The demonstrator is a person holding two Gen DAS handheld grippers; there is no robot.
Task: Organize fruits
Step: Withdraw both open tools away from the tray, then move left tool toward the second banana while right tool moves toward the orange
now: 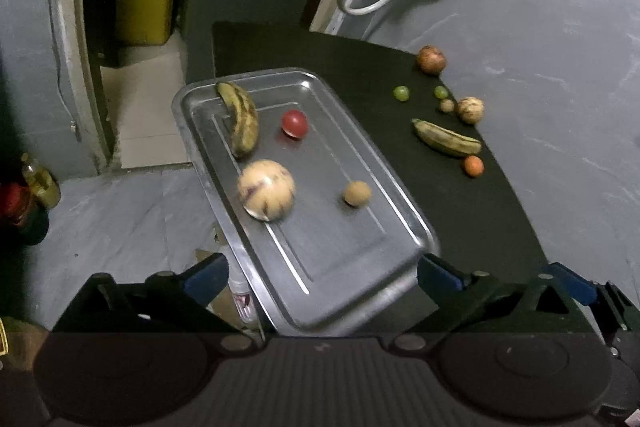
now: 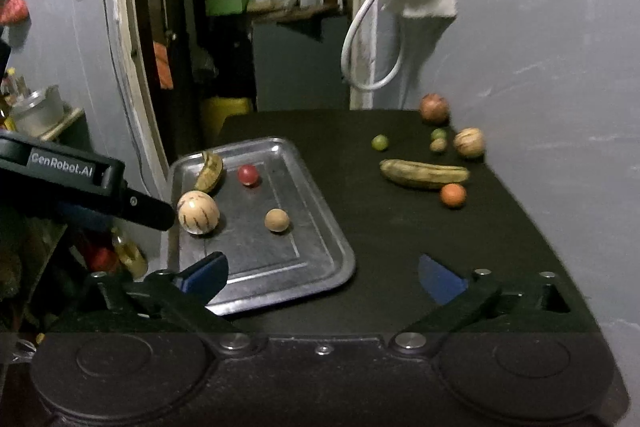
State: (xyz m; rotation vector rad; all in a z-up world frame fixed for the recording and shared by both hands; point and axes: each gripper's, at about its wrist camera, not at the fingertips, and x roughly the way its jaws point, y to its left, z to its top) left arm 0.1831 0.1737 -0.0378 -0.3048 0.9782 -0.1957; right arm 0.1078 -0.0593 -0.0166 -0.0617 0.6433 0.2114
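A metal tray (image 1: 360,251) lies left of centre on the black table (image 1: 480,207), holding a banana (image 1: 240,119) with its long axis running up-down in the frame, a red fruit (image 1: 295,123), a striped melon (image 1: 266,189) and a small brown fruit (image 1: 357,193). At right, a second banana (image 2: 424,173) lies crosswise among loose fruits. The left gripper (image 1: 320,275) and right gripper (image 2: 322,273) both have their jaws spread, holding nothing.
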